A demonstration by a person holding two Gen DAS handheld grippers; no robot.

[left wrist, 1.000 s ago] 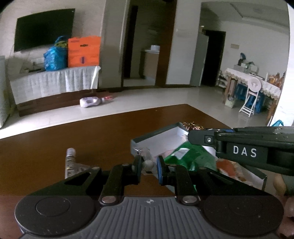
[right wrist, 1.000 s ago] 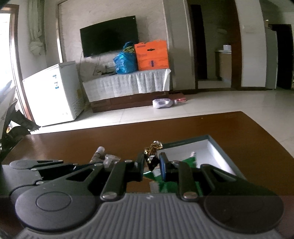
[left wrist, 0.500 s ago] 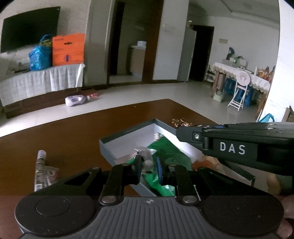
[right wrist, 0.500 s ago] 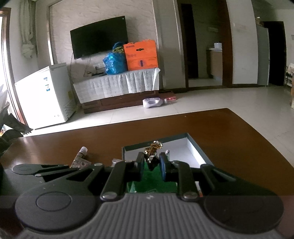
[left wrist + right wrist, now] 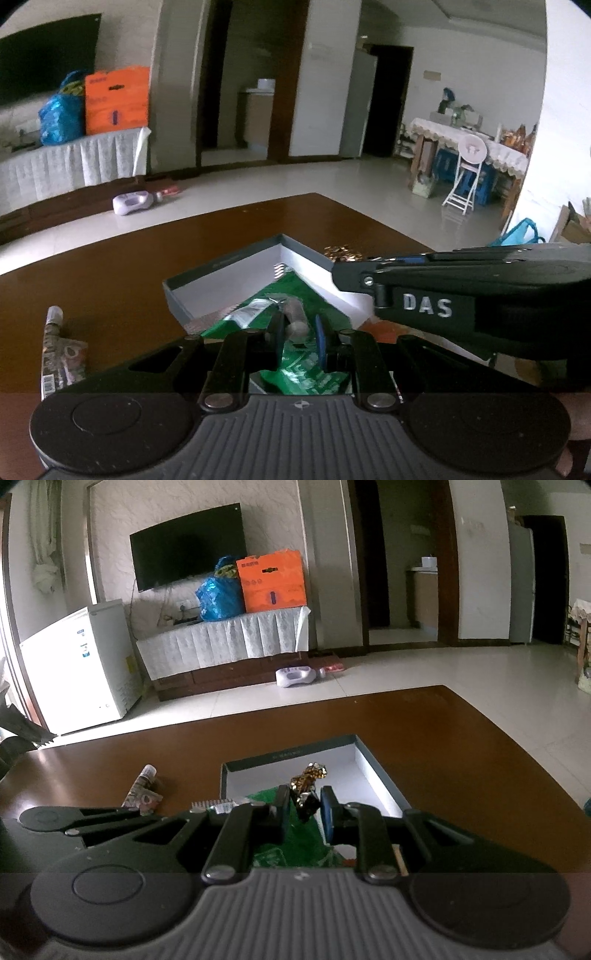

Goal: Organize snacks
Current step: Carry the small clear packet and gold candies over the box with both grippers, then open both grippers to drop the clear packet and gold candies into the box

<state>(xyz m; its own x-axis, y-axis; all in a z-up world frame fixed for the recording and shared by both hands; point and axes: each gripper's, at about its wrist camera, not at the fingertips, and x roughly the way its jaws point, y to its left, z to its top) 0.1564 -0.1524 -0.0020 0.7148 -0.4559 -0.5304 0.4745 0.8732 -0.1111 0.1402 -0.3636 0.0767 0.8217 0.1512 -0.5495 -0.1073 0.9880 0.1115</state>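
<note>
A grey box (image 5: 221,264) with a white inside lies open on the brown table, with a green packet (image 5: 295,286) in it. My left gripper (image 5: 298,330) hangs over the box's near part, shut on a pale candy in a clear wrapper (image 5: 295,315). In the right wrist view my right gripper (image 5: 304,810) is shut on a gold-wrapped candy (image 5: 306,784) above the same box (image 5: 288,755) and green packet (image 5: 295,836). The right gripper's body (image 5: 461,291) crosses the left wrist view on the right.
A long printed snack packet (image 5: 55,347) lies on the table left of the box and shows again (image 5: 142,794) in the right wrist view. Several gold candies (image 5: 343,253) sit beyond the box's far corner. An orange-red packet (image 5: 380,326) lies in the box's right part.
Both grippers have moved sideways over the box with their candies still held. The box and green packet now sit straight under the fingers, and the long packet has slid off to the left.
</note>
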